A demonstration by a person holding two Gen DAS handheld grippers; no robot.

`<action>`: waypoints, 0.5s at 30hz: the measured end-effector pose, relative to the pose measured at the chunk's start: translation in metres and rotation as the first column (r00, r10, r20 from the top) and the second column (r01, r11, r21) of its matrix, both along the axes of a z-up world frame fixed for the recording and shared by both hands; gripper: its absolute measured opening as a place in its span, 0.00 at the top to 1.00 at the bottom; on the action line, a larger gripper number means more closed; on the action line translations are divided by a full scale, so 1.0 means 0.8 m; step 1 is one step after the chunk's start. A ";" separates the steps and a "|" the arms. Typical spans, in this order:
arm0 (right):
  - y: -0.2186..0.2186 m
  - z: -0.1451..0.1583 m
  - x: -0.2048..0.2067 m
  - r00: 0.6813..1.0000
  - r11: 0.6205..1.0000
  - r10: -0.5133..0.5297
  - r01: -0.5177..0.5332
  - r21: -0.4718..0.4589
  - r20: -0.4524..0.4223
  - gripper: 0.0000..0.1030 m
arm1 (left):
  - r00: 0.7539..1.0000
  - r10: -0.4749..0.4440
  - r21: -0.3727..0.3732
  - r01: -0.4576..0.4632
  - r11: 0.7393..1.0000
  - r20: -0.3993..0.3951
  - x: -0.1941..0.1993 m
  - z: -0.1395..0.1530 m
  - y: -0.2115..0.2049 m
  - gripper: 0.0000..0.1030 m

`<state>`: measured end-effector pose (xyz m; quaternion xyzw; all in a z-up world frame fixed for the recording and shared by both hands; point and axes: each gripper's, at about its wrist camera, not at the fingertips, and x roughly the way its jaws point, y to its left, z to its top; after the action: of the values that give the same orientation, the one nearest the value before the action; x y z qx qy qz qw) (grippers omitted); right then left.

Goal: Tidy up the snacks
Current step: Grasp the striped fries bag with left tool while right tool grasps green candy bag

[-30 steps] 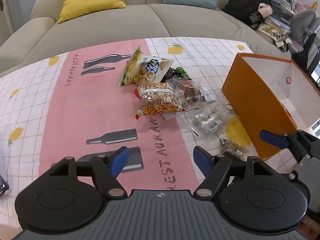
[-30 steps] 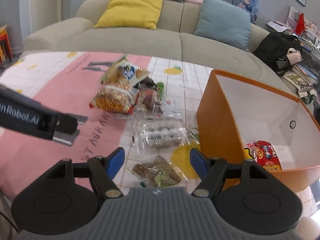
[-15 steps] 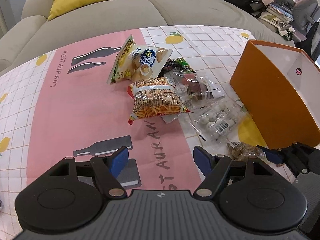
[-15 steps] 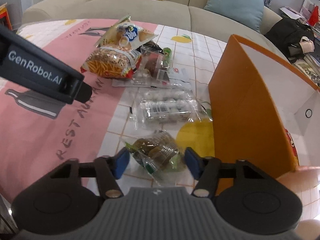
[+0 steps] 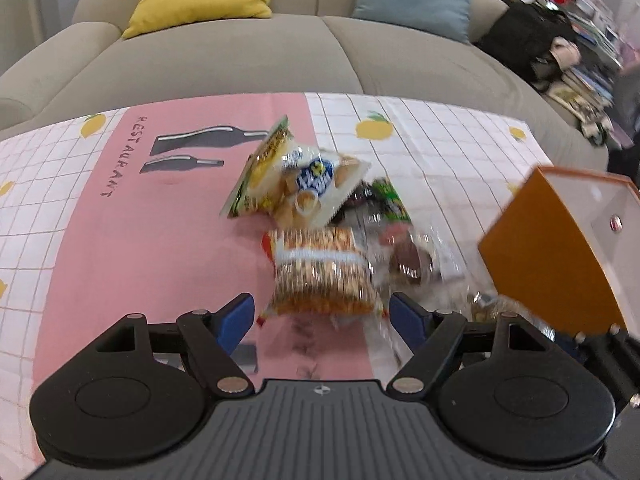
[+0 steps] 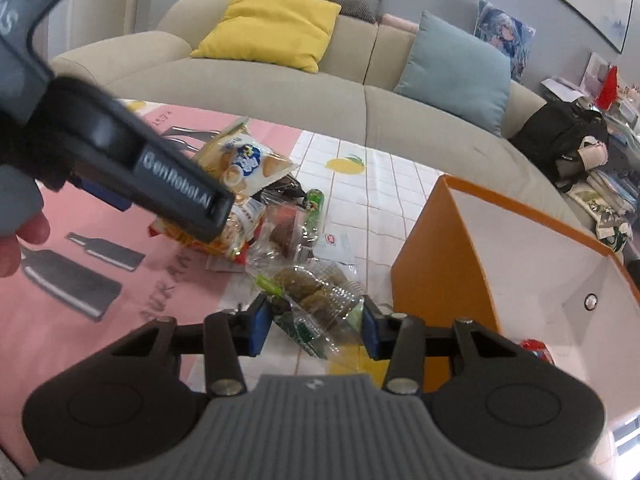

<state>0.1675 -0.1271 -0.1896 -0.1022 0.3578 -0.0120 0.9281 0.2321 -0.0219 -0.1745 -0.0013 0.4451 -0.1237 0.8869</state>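
The right gripper (image 6: 316,330) is clamping the clear cookie pack (image 6: 316,298) between its just-closing jaws, beside the orange box (image 6: 440,264). The left gripper (image 5: 322,318) is hanging released (jaws just widening) before the noodle snack bag (image 5: 320,272) lying on the counter (image 5: 120,240).

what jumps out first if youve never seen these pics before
The heap of snack packets in the middle of the pink and white tablecloth draws the eye first, with the open orange box standing just to its right. In the right wrist view, the right tool has just been closing around a clear packet of brown cookies, while the left tool, open, hangs before the orange noodle-snack bag.
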 end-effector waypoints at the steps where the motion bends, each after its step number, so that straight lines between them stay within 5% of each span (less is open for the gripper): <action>1: -0.003 -0.002 0.006 1.000 1.000 -0.006 0.006 0.014 -0.003 0.57 | 1.000 0.015 0.003 -0.015 1.000 -0.003 0.008 -0.003 -0.003 0.12; 15: -0.023 -0.030 0.035 0.999 0.988 -0.041 0.041 0.148 -0.004 0.56 | 0.999 -0.016 0.078 0.020 0.997 -0.051 0.042 -0.055 -0.021 0.12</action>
<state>0.1956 -0.1452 -0.2135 -0.0256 0.3600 -0.0045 0.9326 0.2657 -0.0389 -0.2185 0.0344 0.4718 -0.1141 0.8736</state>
